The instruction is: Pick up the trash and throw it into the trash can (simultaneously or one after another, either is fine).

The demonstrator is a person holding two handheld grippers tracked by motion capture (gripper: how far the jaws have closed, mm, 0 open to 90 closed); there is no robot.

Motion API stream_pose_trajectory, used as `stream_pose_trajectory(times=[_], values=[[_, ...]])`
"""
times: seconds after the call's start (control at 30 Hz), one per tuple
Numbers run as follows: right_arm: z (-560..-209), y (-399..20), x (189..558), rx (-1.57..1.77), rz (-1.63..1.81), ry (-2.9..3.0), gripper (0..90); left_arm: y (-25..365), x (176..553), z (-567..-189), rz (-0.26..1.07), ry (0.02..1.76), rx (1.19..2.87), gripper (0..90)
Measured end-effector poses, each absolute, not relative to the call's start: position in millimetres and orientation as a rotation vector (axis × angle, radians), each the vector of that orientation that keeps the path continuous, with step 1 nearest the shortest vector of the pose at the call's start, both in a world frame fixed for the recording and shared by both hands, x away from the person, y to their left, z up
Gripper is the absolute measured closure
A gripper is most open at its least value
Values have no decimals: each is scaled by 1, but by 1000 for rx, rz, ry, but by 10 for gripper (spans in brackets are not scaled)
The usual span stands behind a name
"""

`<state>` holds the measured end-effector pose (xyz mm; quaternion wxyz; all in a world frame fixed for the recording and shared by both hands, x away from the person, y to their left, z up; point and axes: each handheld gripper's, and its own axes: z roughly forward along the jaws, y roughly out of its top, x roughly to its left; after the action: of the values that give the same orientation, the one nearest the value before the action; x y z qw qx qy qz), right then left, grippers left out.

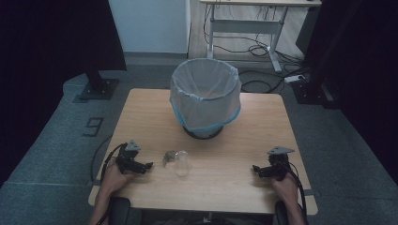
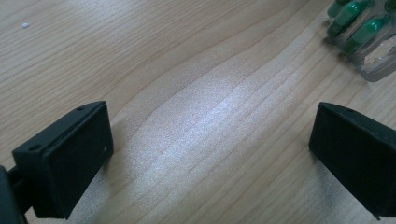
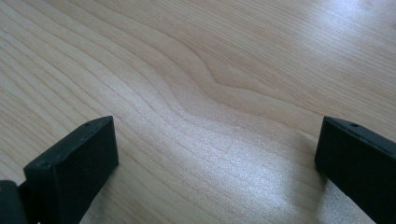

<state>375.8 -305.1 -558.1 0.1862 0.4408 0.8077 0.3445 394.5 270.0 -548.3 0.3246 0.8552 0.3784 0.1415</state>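
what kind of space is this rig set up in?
Probably an office or lab data-collection corner: a light wooden table on grey carpet, a height-adjustable desk with loose cables behind, black curtains at both sides, and a bag-lined bin staged as a prop.

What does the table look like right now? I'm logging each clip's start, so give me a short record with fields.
surface: wooden table
bin: lined waste bin, upright at the far middle
items: clear plastic cup lying on its side; blister pack of green capsules beside it
left gripper: open, nothing between the jaws, just left of the blister pack
right gripper: open, nothing between the jaws, near the right edge
contact: neither gripper touches an item
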Motion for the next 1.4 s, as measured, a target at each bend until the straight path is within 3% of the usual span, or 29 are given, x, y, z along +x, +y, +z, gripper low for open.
stream_pose_trajectory(times=[0.73,1.4], values=[[-558,-305,375,1251,967,2268,0,266,393,-546,368,1012,2261,0],[-558,-304,374,1265,964,2256,0,236,377,-534,329,844,2299,0]])
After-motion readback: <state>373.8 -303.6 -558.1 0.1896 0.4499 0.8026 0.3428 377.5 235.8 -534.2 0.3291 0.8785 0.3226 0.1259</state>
